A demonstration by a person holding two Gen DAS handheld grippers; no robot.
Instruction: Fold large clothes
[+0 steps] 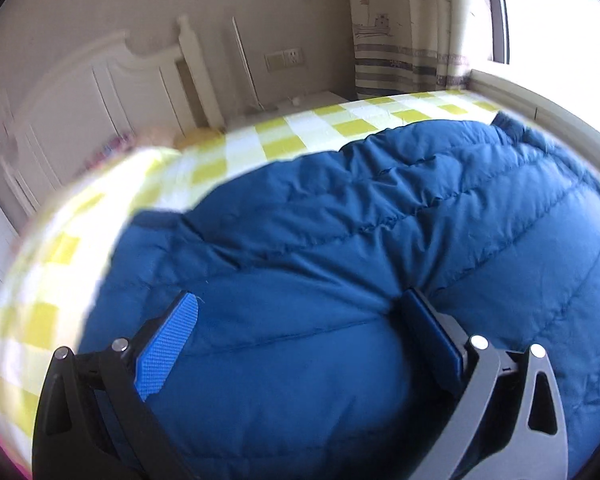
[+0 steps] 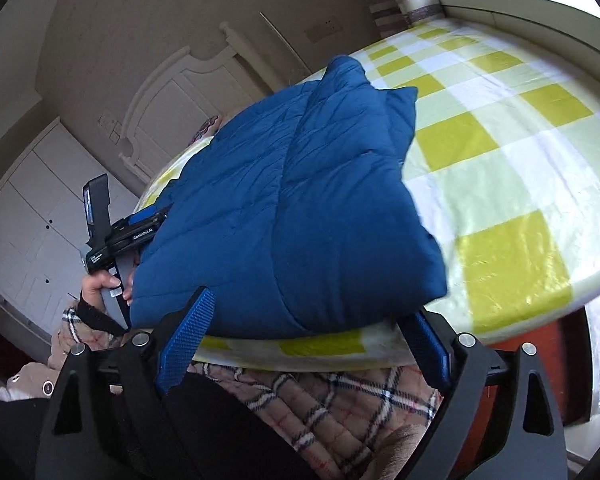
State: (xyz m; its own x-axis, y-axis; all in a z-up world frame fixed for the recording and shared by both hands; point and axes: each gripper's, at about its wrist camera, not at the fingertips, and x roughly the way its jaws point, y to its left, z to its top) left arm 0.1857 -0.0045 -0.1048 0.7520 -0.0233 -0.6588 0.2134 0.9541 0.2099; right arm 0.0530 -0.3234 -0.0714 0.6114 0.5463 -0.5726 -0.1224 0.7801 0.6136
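Fingers of left gripper (image 1: 300,340) spreading wide over blue padded jacket (image 2: 292,208), gripping nothing. Right gripper (image 2: 304,344) fingers also gaping, hanging just off jacket's near edge, empty. Jacket lying on checked bedsheet (image 2: 500,152), already looking doubled into 1 bulky bundle. Remaining, judging by shape: maybe final tidying.

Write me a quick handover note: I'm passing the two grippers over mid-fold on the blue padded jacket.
Left gripper: jaws wide, over the blue padded jacket, gripping nothing.
Right gripper: open at the jacket's near edge, holding nothing.
Jacket: lies on the yellow-checked bed cover as a thick folded bundle.
Done: main folds appear made.
Left: probably tidy and flatten the bundle, judging by its puffiness.
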